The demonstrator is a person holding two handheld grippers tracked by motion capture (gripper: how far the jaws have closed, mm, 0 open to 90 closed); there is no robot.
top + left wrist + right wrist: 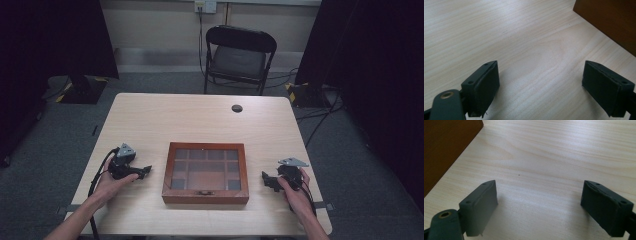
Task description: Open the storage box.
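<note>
While the wooden box sat near the bench's front edge, my left tool and right tool flanked it, both spread, gripping nothing.

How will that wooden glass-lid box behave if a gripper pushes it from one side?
The wooden box sits low, wide and flat on the table, so it should slide rather than tip. It looks rigid and probably fairly heavy. Its glass-paned lid seems fragile, so pushing the wooden side wall looks safer.
</note>
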